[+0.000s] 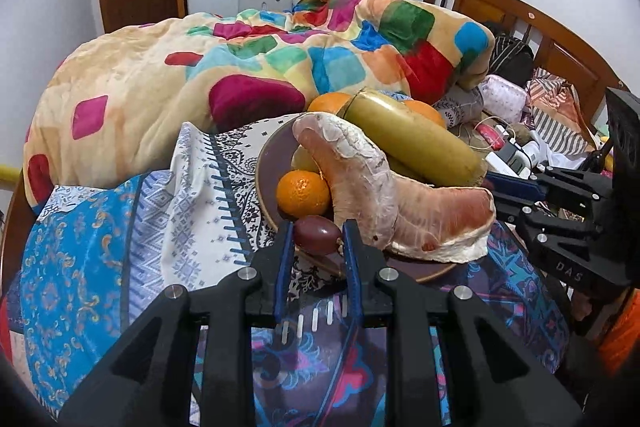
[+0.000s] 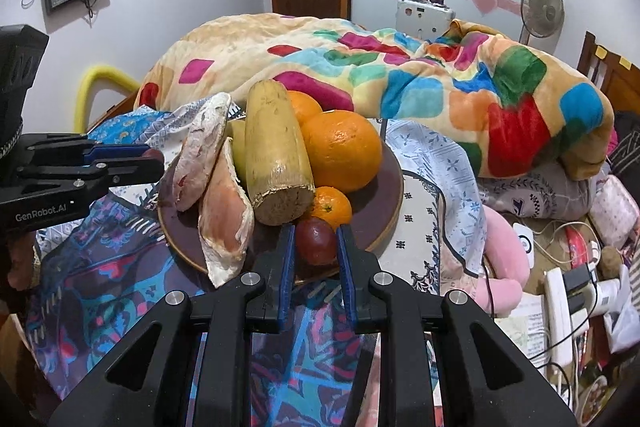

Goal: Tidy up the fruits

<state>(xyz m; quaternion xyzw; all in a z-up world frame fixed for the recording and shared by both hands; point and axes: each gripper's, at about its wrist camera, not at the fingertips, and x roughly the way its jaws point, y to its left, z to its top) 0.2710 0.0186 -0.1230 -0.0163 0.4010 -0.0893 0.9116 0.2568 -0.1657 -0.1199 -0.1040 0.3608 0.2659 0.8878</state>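
Note:
A dark round plate (image 1: 267, 163) (image 2: 390, 183) on the bed holds pomelo segments (image 1: 360, 183) (image 2: 224, 211), a yellow sugarcane piece (image 1: 412, 135) (image 2: 276, 155), oranges (image 2: 340, 151), a small tangerine (image 1: 302, 193) (image 2: 332, 207) and a green fruit. My left gripper (image 1: 317, 233) is shut on a dark red grape (image 1: 318, 234) at the plate's near rim. My right gripper (image 2: 316, 237) is shut on another dark red grape (image 2: 317, 241) at the plate's rim. The left gripper also shows in the right wrist view (image 2: 156, 157), and the right gripper's fingers (image 1: 516, 183) show in the left wrist view.
A patchwork blanket (image 1: 240, 67) is heaped behind the plate. Patterned cloths (image 1: 120, 247) cover the bed in front. Pillows, cables and a power strip (image 2: 560, 307) clutter the right side. A wooden headboard (image 1: 540, 27), a fan (image 2: 542, 9) and a door stand behind.

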